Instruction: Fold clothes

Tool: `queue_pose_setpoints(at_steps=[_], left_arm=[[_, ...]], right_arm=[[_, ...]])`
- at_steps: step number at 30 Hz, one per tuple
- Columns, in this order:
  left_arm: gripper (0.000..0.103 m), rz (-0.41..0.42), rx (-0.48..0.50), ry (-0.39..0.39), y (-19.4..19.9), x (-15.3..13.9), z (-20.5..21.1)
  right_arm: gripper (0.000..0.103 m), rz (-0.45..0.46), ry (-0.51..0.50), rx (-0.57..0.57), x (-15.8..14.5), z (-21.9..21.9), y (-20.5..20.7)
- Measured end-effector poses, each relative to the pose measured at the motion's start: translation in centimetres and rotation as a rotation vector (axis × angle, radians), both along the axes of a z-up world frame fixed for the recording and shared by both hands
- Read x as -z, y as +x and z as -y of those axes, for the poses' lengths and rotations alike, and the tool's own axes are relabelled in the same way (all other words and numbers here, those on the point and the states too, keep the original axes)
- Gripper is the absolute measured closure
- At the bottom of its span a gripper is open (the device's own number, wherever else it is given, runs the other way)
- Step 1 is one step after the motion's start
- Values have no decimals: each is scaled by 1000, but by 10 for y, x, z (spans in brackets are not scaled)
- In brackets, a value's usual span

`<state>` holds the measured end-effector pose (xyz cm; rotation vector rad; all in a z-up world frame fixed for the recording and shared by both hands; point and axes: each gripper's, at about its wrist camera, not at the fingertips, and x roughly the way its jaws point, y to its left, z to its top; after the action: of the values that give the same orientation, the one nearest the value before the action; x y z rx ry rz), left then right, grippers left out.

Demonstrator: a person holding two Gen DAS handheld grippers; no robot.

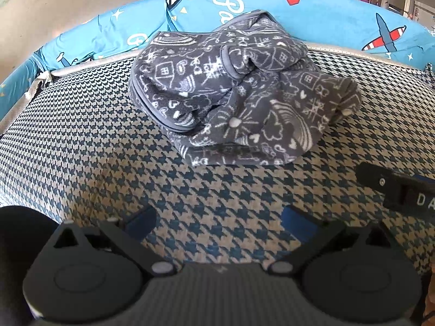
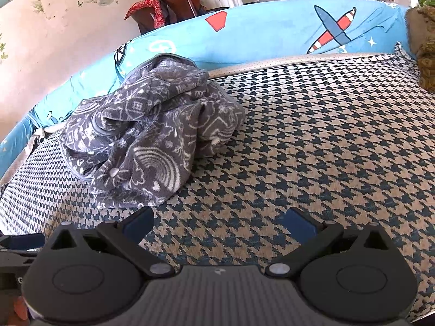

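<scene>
A grey fleece garment (image 1: 239,92) with white doodle print lies crumpled in a heap on the houndstooth mattress (image 1: 95,125). My left gripper (image 1: 218,220) is open, a short way in front of the heap, nothing between its blue pads. The right wrist view has the same garment (image 2: 146,133) ahead and to the left. My right gripper (image 2: 218,220) is open too, its left pad close to the garment's near hem without touching it. The right gripper's body (image 1: 399,190) shows at the right edge of the left wrist view.
A blue cushion with plane prints (image 1: 299,19) runs along the far side of the mattress, seen again as the cushion (image 2: 272,32). A brown plush object (image 2: 424,51) sits at the far right. Chairs and a table (image 2: 190,0) stand beyond. Bare mattress (image 2: 326,135) spreads to the right.
</scene>
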<state>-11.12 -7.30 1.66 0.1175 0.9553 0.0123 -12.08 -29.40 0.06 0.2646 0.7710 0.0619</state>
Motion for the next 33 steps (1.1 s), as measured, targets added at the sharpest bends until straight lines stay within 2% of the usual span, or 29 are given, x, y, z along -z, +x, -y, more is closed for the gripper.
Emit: queue_pose_setpoints(at_steps=[33], left_arm=[[0, -19, -17, -23, 2, 5, -2]], right_arm=[[0, 0, 9, -7, 1, -5, 0]])
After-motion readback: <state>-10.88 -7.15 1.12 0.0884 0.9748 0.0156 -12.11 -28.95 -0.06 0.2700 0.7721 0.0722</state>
